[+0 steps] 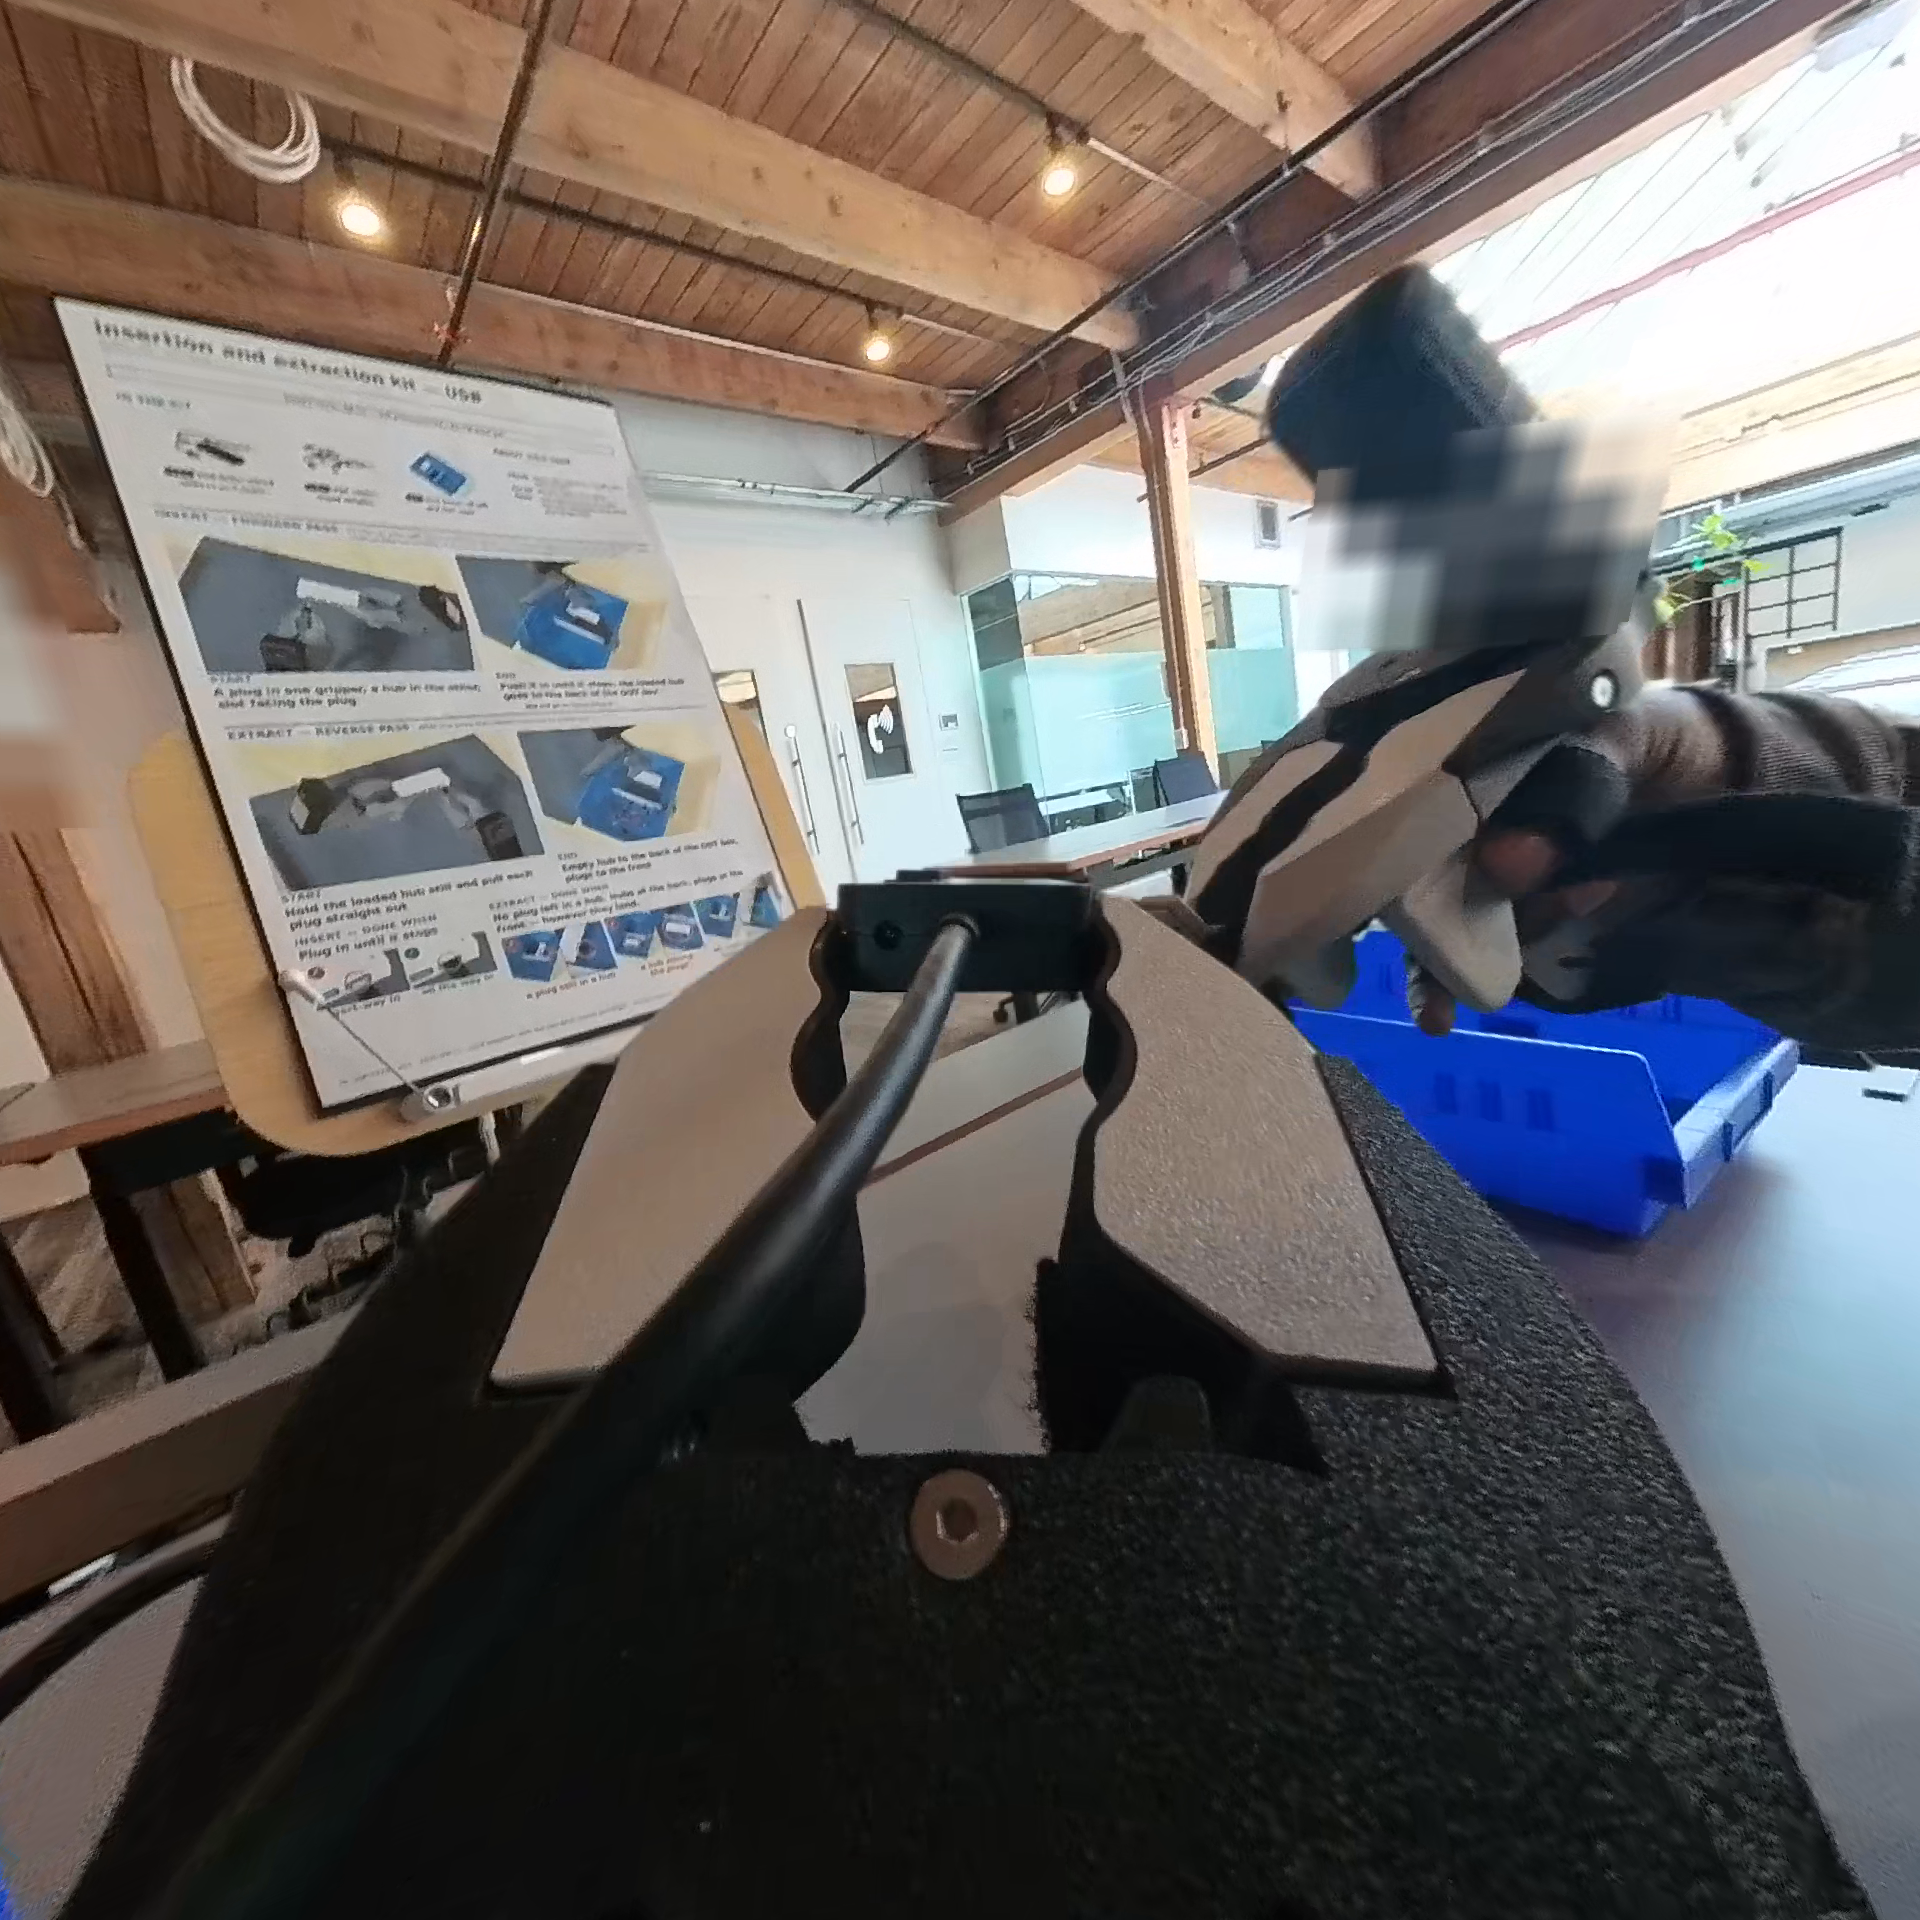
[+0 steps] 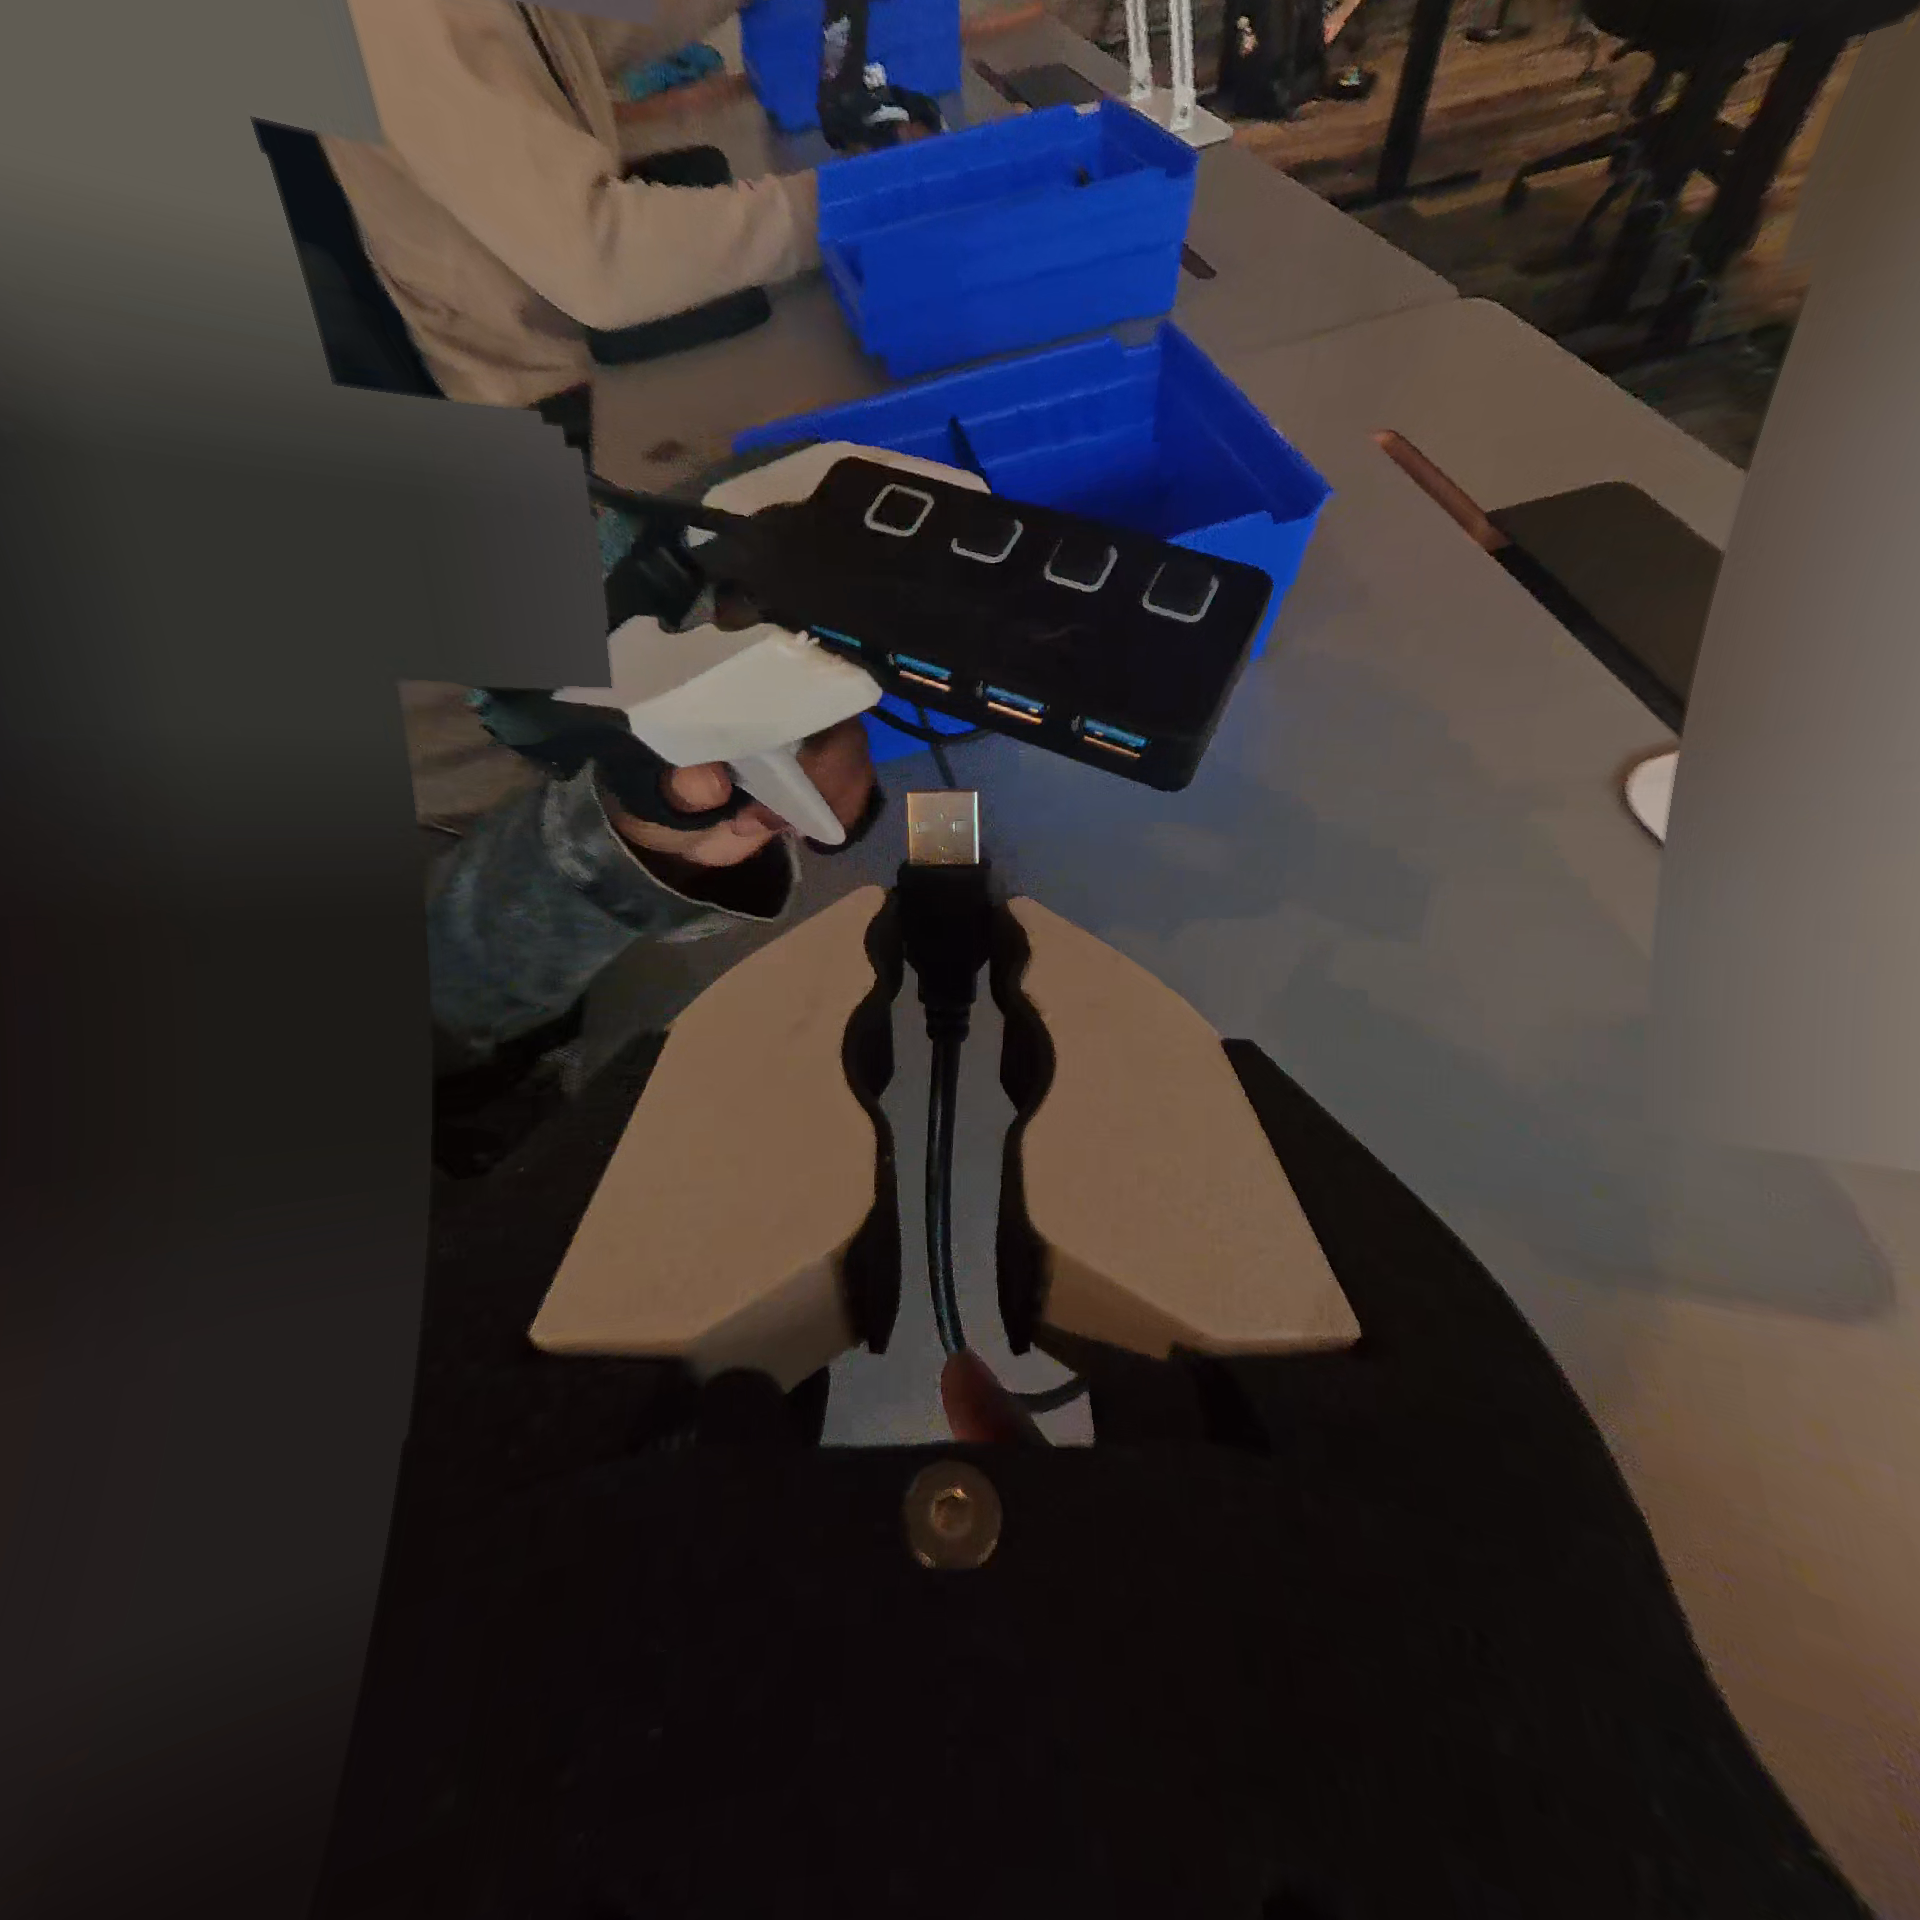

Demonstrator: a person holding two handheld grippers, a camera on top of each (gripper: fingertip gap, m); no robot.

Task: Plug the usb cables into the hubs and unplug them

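Up close, the left gripper (image 1: 961, 940) is clenched on the short end of a flat black four-port USB hub (image 2: 1023, 613), whose own black cord (image 1: 831, 1101) runs back between the two fingers. Seen from the right wrist view, that hub is held up above the grey tabletop (image 2: 1403, 852), tilted, its row of blue-lit ports facing the other tool. The right gripper (image 2: 943, 914) grasps the black moulded body of a USB cable plug (image 2: 942, 831), whose silver metal tip sticks out past the fingertips. That tip points toward the ports but sits just short of them, not touching. Behind the hub stands an open blue plastic bin (image 2: 1195, 457). A printed instruction board (image 1: 416, 707) leans on a stand to the left.
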